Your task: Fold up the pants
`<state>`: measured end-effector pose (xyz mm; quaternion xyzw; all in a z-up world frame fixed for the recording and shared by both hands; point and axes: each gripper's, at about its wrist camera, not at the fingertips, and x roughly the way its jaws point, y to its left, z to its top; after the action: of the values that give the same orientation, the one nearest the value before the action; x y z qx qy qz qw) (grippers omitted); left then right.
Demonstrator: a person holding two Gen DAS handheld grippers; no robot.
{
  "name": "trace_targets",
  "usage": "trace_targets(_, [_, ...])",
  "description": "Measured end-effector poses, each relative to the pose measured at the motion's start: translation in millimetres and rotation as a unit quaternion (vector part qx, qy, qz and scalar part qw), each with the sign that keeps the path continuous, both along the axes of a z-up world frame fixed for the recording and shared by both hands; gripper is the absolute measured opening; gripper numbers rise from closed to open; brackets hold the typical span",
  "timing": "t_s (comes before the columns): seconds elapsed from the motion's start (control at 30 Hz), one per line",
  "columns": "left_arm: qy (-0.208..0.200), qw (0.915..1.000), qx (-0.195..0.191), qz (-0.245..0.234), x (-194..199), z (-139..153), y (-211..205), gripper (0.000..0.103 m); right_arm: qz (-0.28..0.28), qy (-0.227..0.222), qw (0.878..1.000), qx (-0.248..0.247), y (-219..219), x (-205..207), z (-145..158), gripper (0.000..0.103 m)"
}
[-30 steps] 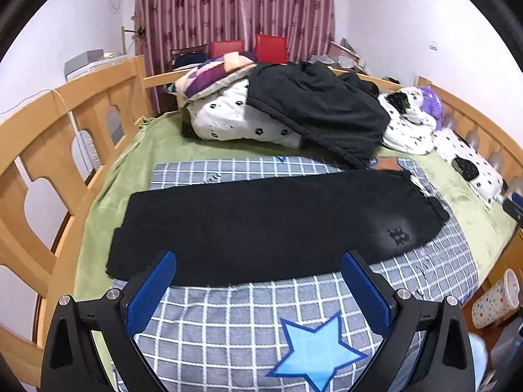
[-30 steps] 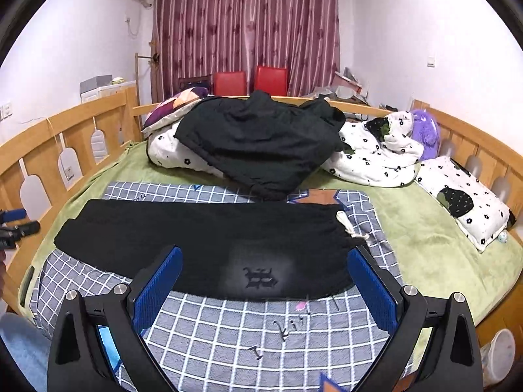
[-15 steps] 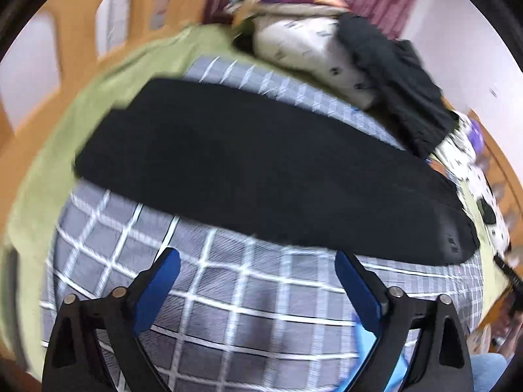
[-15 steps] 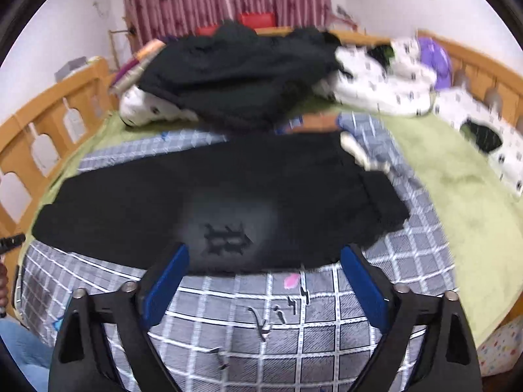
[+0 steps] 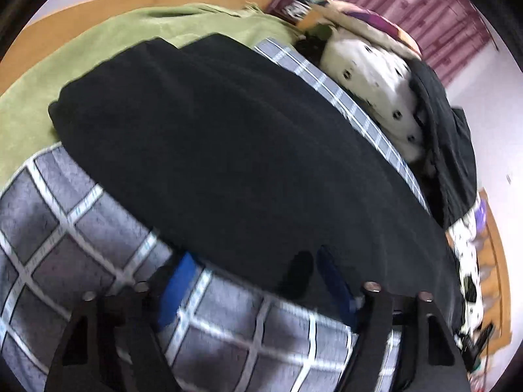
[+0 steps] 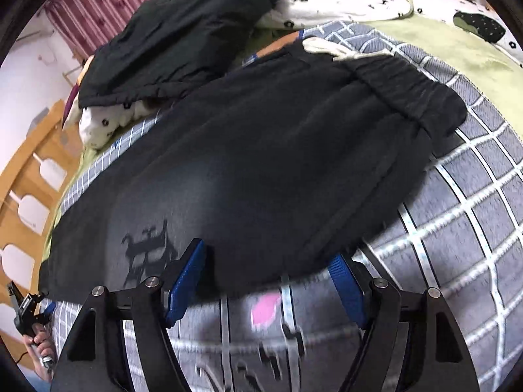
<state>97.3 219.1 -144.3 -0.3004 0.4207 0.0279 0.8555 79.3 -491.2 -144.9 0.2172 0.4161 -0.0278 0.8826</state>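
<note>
On the bed's grey checked blanket (image 6: 474, 215), both grippers sit spread at the near hem of the black pants (image 6: 261, 150): left gripper (image 5: 258, 281), right gripper (image 6: 271, 277). Beyond the pants lies a dark jacket (image 6: 183, 39) on pillows.

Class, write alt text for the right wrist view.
The right hand-held gripper, jaws open, straddles the near edge of black pants laid flat on a grey checked blanket. Behind lie another dark garment and white spotted bedding.

Both wrist views look down close over the pants (image 5: 248, 150) (shared), from opposite ends
</note>
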Motion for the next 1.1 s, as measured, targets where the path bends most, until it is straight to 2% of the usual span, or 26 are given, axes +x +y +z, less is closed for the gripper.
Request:
trace_targets(0.03, [0.004,1.0000,0.003,0.006,3,1,1,0.042,-0.002,-0.004,1.000,-0.009,3,3,1,0.059])
trace_targets(0.07, [0.014,0.9997,0.012,0.013,5,1,3,0.029,0.004,-0.004,1.000,-0.011,4,6,2,0.039])
trace_targets(0.1, [0.021,0.9994,0.020,0.021,6,3,6,0.012,0.009,-0.002,1.000,-0.010,4,9,3,0.033])
trace_targets(0.17, [0.008,0.9999,0.007,0.010,4,10,11,0.011,0.008,-0.006,1.000,-0.014,5,10,11,0.029])
trace_targets(0.37, [-0.060,0.9980,0.020,-0.009,12,55,18,0.011,0.042,-0.078,0.996,-0.023,9,16,73,0.024])
trace_targets(0.47, [-0.091,0.9948,0.045,-0.010,31,85,14,0.011,0.054,-0.090,0.994,-0.037,15,37,96,0.023])
trace_targets(0.63, [-0.102,0.9905,0.092,0.002,83,106,2,0.011,0.061,-0.103,0.991,-0.066,20,84,118,0.022])
trace_targets(0.8, [-0.095,0.9831,0.157,0.000,138,98,-18,0.011,0.046,-0.100,0.992,-0.058,12,128,111,0.022])
trace_targets(0.9, [-0.085,0.9801,0.179,-0.003,166,83,-28,0.011,0.045,-0.093,0.993,-0.062,12,158,97,0.022])
trace_targets(1.03, [-0.060,0.9821,0.178,0.002,196,58,-30,0.012,0.041,-0.063,0.994,-0.078,15,201,72,0.024])
trace_targets(1.07, [-0.057,0.9838,0.170,0.003,198,53,-28,0.013,0.039,-0.055,0.995,-0.072,15,210,66,0.029])
trace_targets(1.1, [-0.057,0.9860,0.157,0.004,200,50,-26,0.021,0.035,-0.050,0.996,-0.064,14,216,61,0.037])
